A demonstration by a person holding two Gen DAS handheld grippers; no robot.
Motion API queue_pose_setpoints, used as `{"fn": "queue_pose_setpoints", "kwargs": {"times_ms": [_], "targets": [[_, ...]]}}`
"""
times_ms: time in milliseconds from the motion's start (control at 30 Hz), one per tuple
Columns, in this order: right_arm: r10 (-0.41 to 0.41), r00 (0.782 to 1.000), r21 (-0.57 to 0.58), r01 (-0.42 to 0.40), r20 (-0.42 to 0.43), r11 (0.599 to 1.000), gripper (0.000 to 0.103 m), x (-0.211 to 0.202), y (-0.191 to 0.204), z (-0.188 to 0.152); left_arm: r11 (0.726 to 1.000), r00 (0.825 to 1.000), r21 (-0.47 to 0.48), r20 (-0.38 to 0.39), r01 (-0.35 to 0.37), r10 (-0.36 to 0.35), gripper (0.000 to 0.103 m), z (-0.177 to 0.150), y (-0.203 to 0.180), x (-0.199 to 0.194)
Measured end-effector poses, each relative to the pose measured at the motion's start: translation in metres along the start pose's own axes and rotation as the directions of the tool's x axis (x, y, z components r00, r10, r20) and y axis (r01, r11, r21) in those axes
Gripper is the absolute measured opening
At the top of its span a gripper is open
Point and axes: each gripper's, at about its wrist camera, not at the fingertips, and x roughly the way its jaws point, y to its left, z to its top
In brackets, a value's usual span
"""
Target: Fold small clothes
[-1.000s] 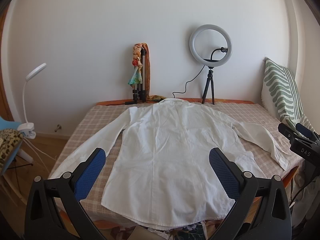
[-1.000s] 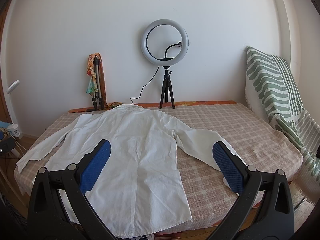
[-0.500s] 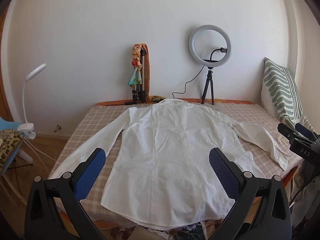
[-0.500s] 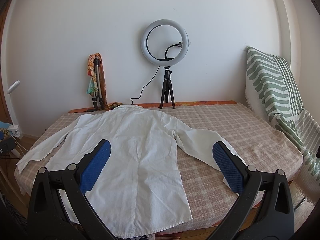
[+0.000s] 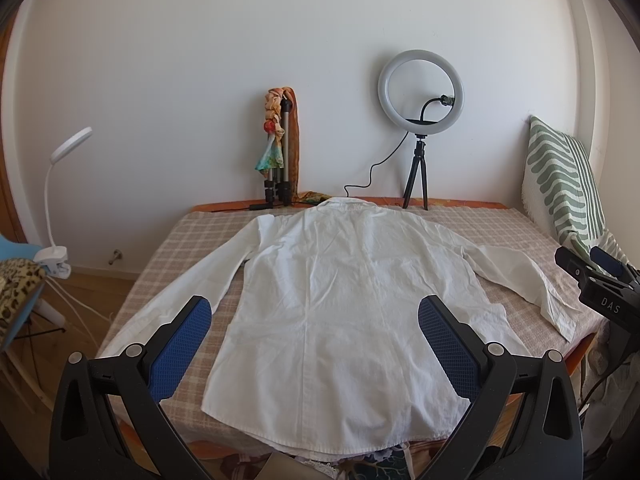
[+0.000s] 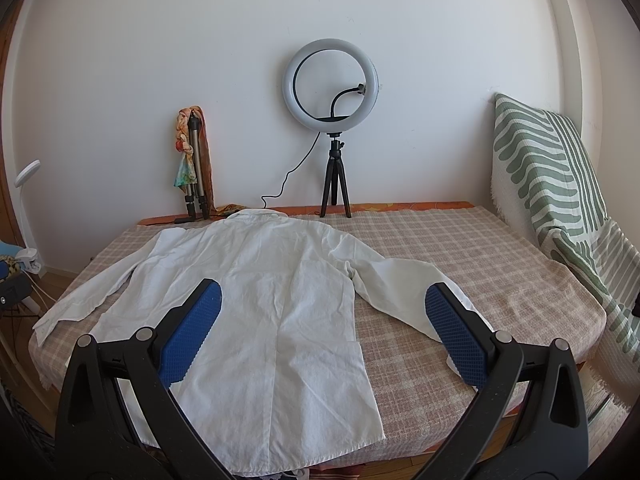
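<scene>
White shirt [image 5: 344, 300] lies flat, back up, on our checked tablecloth [image 5: 192, 236], collar toward the wall. From our left wrist, the left gripper [image 5: 314, 344] hangs spread wide over its lower half, gripping nothing. From our right wrist, the right gripper [image 6: 322, 328] is equally spread; the shirt's [image 6: 256, 300] body passes behind our left pad [image 6: 190, 330], one sleeve behind the right.

White long-sleeved shirt [image 5: 344, 304] lies flat, back up, sleeves spread.
</scene>
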Motion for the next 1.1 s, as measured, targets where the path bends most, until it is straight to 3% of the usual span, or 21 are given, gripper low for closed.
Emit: {"fn": "queue_pose_setpoints", "kwargs": {"times_ms": [333,567,767,867,1100], "targets": [[0.0,1.0,0.0,0.0,-0.002,1.0,0.103,0.0,0.0,0.0,1.0,1.0,-0.003,-0.002,-0.008,0.008,0.103,0.0,0.002,0.001],[0.041,0.999,-0.012,-0.041,-0.008,0.999,0.103,0.007,0.021,0.012,1.0,0.999,-0.013,-0.034,-0.028,0.028,0.103,0.002,0.026,0.016],[0.11,0.994,-0.025,-0.11,0.008,0.994,0.103,0.024,0.045,0.032,0.998,0.997,-0.004,-0.045,-0.066,0.066,0.102,-0.005,0.069,0.028],[0.13,0.991,-0.061,-0.129,0.014,0.99,0.103,0.037,0.063,0.04,0.992,0.991,0.001,-0.05,-0.124,0.124,0.097,-0.008,0.095,0.036],[0.244,0.969,-0.105,-0.246,-0.035,0.963,0.103,0.08,0.109,0.052,0.986,0.978,-0.098,-0.176,-0.135,0.116,0.084,-0.013,0.167,0.075]]}}
